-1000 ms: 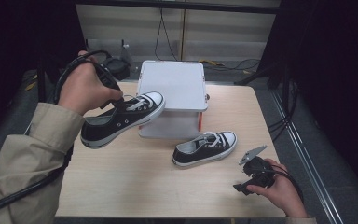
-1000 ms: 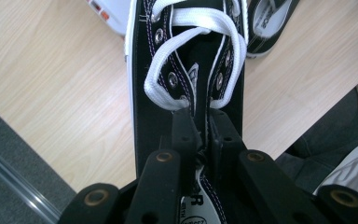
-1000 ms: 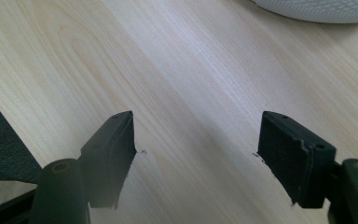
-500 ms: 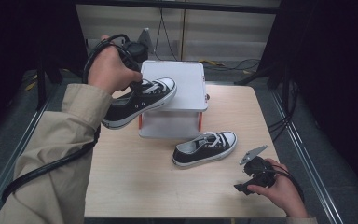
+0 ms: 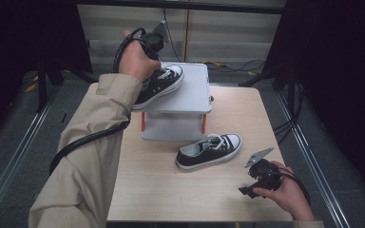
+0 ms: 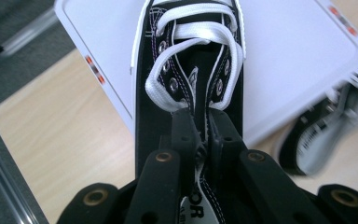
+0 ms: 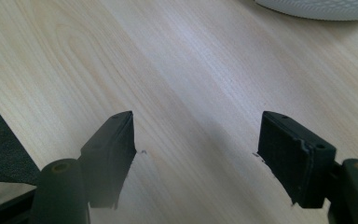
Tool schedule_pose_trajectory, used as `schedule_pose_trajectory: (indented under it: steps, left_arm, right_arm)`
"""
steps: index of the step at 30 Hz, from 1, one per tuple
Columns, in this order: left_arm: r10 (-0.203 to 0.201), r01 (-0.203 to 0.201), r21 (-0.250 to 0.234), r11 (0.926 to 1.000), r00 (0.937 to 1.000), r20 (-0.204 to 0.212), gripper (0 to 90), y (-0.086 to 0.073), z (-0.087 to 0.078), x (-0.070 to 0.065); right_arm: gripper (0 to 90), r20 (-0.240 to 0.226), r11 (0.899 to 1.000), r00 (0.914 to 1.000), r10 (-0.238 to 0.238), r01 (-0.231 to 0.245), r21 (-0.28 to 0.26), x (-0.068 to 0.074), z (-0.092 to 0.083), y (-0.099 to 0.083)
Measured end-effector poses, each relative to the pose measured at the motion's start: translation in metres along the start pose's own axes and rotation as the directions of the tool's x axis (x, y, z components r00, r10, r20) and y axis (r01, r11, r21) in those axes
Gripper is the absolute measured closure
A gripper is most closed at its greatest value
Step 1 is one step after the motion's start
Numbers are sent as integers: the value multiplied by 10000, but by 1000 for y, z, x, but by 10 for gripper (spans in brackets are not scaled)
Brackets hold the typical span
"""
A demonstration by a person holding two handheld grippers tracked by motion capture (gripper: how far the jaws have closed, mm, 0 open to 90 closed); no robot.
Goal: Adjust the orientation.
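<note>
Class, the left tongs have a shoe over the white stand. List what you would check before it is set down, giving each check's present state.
1. Left tongs clamped on the held shoe: ok.
2. Shoe over the white stand: ok.
3. Stand top bare where the shoe would land: ok.
4. Sole resting flat on the stand: cannot tell.
5. Right tongs open, holding nothing: ok.
6. Second shoe on the table, apart from the stand: ok.

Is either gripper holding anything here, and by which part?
The left gripper holds a black sneaker by its tongue, fingers pinched shut on it. The right gripper is open and holds nothing.
</note>
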State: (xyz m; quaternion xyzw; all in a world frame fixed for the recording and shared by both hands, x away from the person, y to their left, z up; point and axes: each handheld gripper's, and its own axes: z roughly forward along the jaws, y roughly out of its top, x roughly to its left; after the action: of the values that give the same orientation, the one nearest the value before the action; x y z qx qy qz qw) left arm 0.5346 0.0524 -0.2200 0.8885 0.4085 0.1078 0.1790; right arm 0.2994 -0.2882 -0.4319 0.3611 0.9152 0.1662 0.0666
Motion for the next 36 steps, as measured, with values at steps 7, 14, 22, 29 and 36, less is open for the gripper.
schedule_pose_trajectory:
  steps: [7,14,22,29,36]
  left_arm:
    - [59,-56,-193,9998,9998,185,827,-4,18,-3]
    - [-26,78,-924,9957,9984,563,754,-19,9,1]
    - [567,-517,-690,9963,9958,724,529,-49,-9,2]
    - [1333,-1299,-432,9906,9870,900,457,-74,-22,3]
    - [1996,-1988,-184,9799,9756,910,389,-81,-28,0]
  right_arm:
    - [271,9,9999,10000,-23,23,99,1,3,0]
    - [271,-40,9997,9998,-186,186,179,6,5,5]
    - [270,-25,9991,9995,-320,321,287,9,8,7]
    - [269,-35,9987,9994,-351,352,359,11,9,9]
    - [269,-18,9988,9995,-316,316,384,12,9,9]
